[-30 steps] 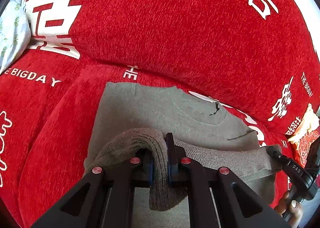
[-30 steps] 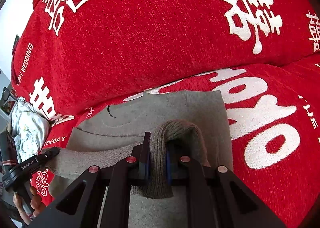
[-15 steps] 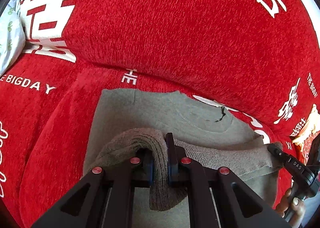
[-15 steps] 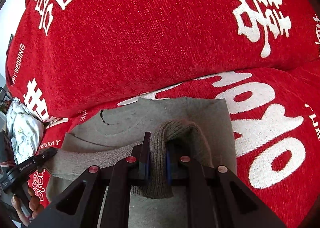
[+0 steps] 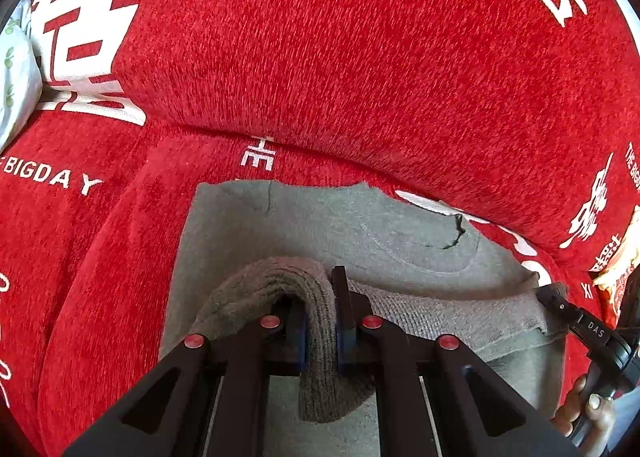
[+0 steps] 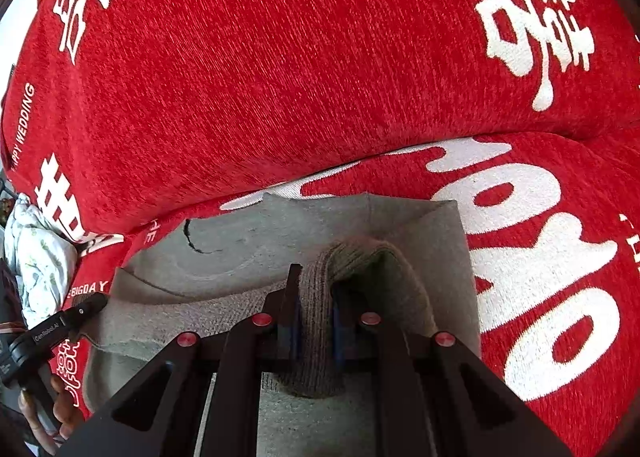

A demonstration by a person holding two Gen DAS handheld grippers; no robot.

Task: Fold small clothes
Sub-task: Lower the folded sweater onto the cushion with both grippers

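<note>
A small grey sweater (image 5: 304,225) lies flat on the red sofa seat, collar toward the backrest. Its ribbed hem (image 5: 440,317) is lifted and stretched between both grippers above the body. My left gripper (image 5: 320,321) is shut on the hem's left end, which bunches over the fingers. My right gripper (image 6: 314,317) is shut on the hem's right end; the sweater (image 6: 400,225) lies beneath it. Each gripper also shows in the other's view: the right one (image 5: 560,307) at the right edge, the left one (image 6: 86,307) at the left edge.
The red sofa backrest (image 5: 360,57) with white lettering rises right behind the collar. A white patterned cloth (image 6: 36,257) lies at the far left of the seat. A red-and-white packet (image 5: 620,269) sits at the right end.
Both grippers have carried the hem forward over the sweater's body toward the collar. The collar and backrest sit closer in both views.
</note>
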